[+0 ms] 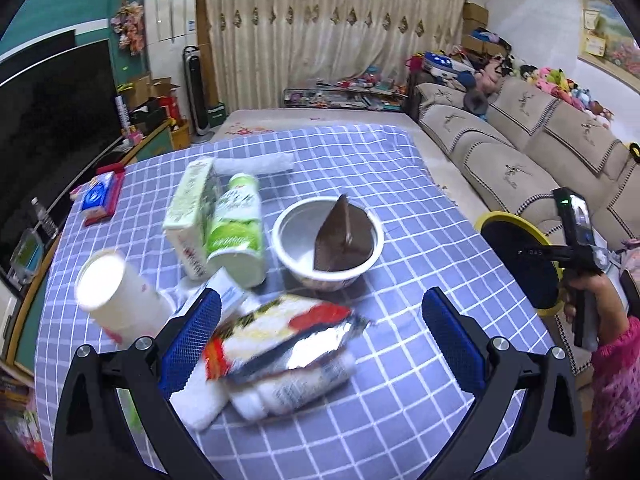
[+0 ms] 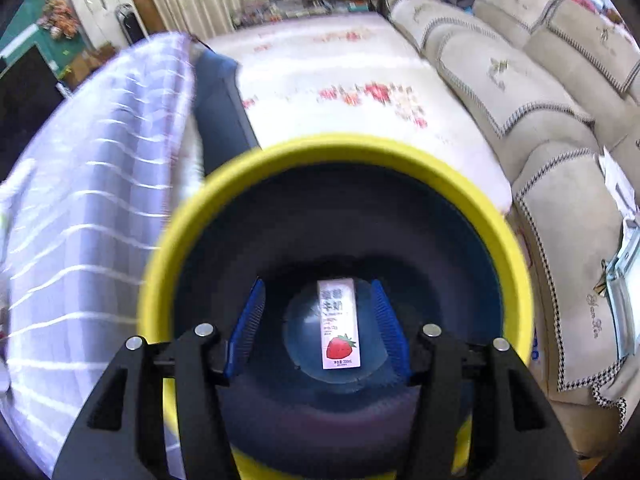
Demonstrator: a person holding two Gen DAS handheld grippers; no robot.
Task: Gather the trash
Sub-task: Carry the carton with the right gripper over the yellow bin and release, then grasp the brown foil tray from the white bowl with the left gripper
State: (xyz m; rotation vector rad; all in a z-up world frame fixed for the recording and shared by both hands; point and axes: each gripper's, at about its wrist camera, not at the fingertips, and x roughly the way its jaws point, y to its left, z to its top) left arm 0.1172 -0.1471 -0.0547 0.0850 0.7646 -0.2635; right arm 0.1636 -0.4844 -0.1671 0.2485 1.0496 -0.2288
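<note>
On the blue checked tablecloth [image 1: 400, 184] lie a foil snack wrapper [image 1: 280, 336] over white tissue packs [image 1: 296, 388], a white cup [image 1: 116, 296], a green carton [image 1: 192, 216], a green bottle [image 1: 238, 232] and a bowl [image 1: 328, 240] with a brown wrapper in it. My left gripper [image 1: 320, 332] is open just above the snack wrapper. My right gripper [image 2: 320, 320] is open over the yellow-rimmed bin [image 2: 224, 184], where a strawberry milk carton [image 2: 339, 324] lies at the bottom, apart from the fingers. The bin [image 1: 516, 256] and right gripper also show in the left wrist view, right of the table.
A beige sofa [image 1: 520, 148] runs along the right. A flowered bed or mat [image 2: 352, 92] lies beyond the bin. A blue-and-red packet [image 1: 98, 200] lies at the table's far left. A TV [image 1: 52, 92] stands left.
</note>
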